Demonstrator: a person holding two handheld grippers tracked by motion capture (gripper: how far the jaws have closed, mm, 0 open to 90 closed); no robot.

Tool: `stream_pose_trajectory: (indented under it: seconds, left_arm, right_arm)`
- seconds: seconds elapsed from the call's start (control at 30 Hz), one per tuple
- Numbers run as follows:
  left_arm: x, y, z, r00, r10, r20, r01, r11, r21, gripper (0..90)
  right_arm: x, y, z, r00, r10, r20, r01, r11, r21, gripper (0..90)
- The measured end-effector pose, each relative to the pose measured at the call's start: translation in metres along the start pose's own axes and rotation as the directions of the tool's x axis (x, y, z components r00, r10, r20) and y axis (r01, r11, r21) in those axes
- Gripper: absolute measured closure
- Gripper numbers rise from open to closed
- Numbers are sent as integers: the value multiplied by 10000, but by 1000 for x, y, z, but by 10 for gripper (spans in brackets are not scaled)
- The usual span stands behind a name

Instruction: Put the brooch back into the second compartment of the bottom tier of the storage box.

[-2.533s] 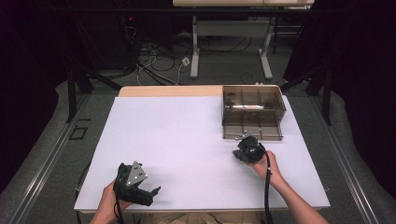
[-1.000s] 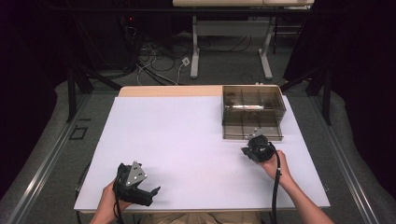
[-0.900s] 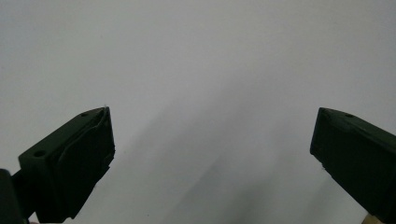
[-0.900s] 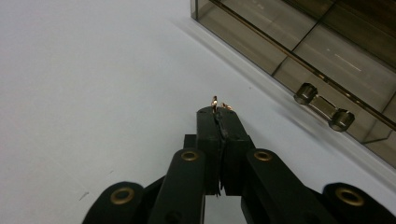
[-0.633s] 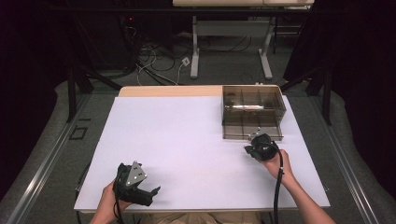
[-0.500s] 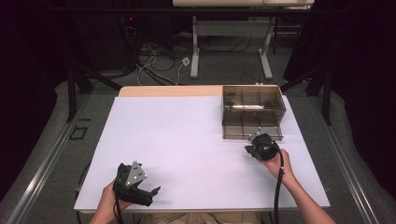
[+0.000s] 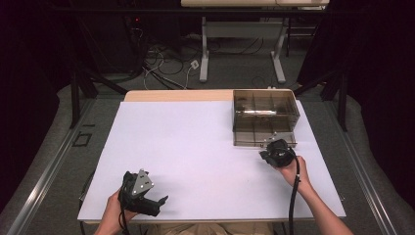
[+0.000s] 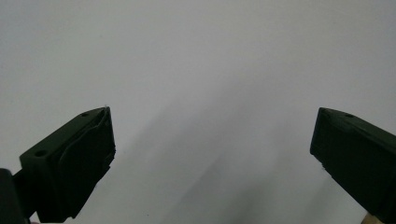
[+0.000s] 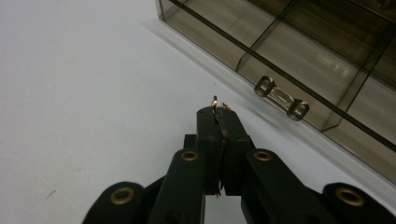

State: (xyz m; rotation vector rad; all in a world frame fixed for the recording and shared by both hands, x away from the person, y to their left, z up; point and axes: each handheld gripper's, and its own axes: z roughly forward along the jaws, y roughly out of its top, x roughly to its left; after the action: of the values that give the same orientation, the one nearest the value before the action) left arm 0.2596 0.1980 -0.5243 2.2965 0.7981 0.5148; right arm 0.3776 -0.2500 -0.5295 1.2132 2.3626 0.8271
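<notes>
1. Across the middle of the high view: white table (image 7: 195,147), wood strip along its far edge, dark floor and cables beyond.
2. Far right of table: smoky clear compartment box (image 7: 265,117), lid or front panel with a small clear handle (image 9: 281,98) seen in the right gripper view. Something pale lies in one middle compartment, too blurred to tell what.
3. Near left edge of table: left gripper (image 7: 155,203) in the person's left hand (image 7: 115,215), grey three-cornered plate on top, jaws pointing right along the tabletop. Left gripper view: jaws spread wide, one at each side of the frame, bare white table between them, nothing held.
4. Right side, just in front of the box's near wall: right gripper (image 7: 266,149) in the right hand (image 7: 292,171), black cable trailing back along the forearm. It points toward the box.
5. Right gripper view: right gripper (image 9: 218,112) jaws pressed together, pinching a small gold-coloured metal piece (image 9: 215,102) at the very tips. Only a tiny ring-like bit and a short end stick out above the pads; exact shape cannot be told.
6. Gold piece sits above the table, near the box front and just left of the clear handle, not touching the box.
</notes>
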Motion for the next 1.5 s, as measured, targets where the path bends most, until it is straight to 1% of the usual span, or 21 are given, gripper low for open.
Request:
stream_pose_trajectory:
  seconds: [0.03, 0.07, 0.13, 0.17, 0.37, 0.4, 0.5, 0.63, 0.73, 0.8, 0.83, 0.87, 0.9, 0.93, 0.97, 1.0, 1.1, 1.5]
  left_arm:
    - [0, 0, 1, 10000, -28, -45, 28, 10000, -56, 0]
    - [-1, 0, 1, 9999, -31, -99, 30, 9999, -112, 0]
    - [-1, 0, 1, 10000, 0, -94, -1, 10000, -91, 0]
    - [-1, 0, 1, 10000, 11, -89, -12, 10000, -84, 0]
    - [-1, 0, 1, 10000, 21, -80, -22, 10000, -72, 0]
    - [-1, 0, 2, 10000, 11, -82, -12, 10000, -80, 0]
    - [-1, 0, 2, 10000, 14, -78, -14, 10000, -79, 0]
    - [-1, 0, 2, 10000, 37, -82, -38, 10000, -74, 0]
    - [-1, 0, 2, 10000, 19, -81, -20, 10000, -77, 0]
    - [-1, 0, 2, 10000, 17, -86, -18, 10000, -79, 0]
    - [-1, 0, 2, 10000, 21, -85, -22, 10000, -79, 0]
    - [-1, 0, 1, 10000, 39, -84, -39, 10000, -75, 0]
    - [-1, 0, 2, 10000, 39, -86, -40, 10000, -78, 0]
    - [-1, 0, 2, 10000, 37, -89, -37, 10000, -80, 0]
    - [-1, 0, 1, 10000, 40, -91, -41, 10000, -75, 0]
    - [-1, 0, 1, 9999, 41, -95, -42, 10000, -74, 0]
    - [-1, 0, 1, 10000, 12, -90, -12, 10000, -75, 0]
    - [-1, 0, 1, 10000, 12, -84, -13, 10000, -94, 1]
  right_arm:
    - [-1, 0, 0, 10000, -79, -28, 79, 10000, -34, 891]
    - [-1, 0, 1, 10000, 23, -53, -24, 9999, -163, 891]
    - [-2, 0, -1, 10000, 27, 38, -27, 10000, -29, 891]
    - [-1, 0, -1, 10000, 84, 23, -84, 10000, -43, 891]
    - [-3, 0, -1, 9999, 75, 98, -75, 9999, -74, 891]
    - [-3, 0, -2, 9999, 97, 46, -97, 9999, -72, 891]
    - [-5, -1, -2, 9998, 62, 202, -59, 9999, -132, 891]
    - [-6, -1, -2, 9997, 178, 192, -175, 9997, -144, 891]
    - [-8, -1, -3, 9994, 157, 296, -152, 9998, -161, 891]
    - [-9, -1, -3, 9996, 87, 252, -82, 9998, -192, 891]
    - [-9, -1, -4, 9994, 156, 312, -150, 9996, -220, 892]
    - [-10, -1, -4, 9993, 82, 371, -73, 9997, -239, 891]
    - [-10, -1, -4, 9992, 200, 354, -191, 9995, -259, 891]
    - [-11, -1, -5, 9990, 187, 410, -177, 9995, -255, 892]
    - [-11, -1, -4, 9991, 184, 388, -169, 9990, -404, 891]
    - [-12, -1, -5, 9988, 203, 435, -189, 9993, -309, 891]
    - [-13, -1, -6, 9986, 176, 503, -158, 9993, -353, 891]
    - [-16, -1, -8, 9969, 407, 680, -370, 9979, -538, 892]
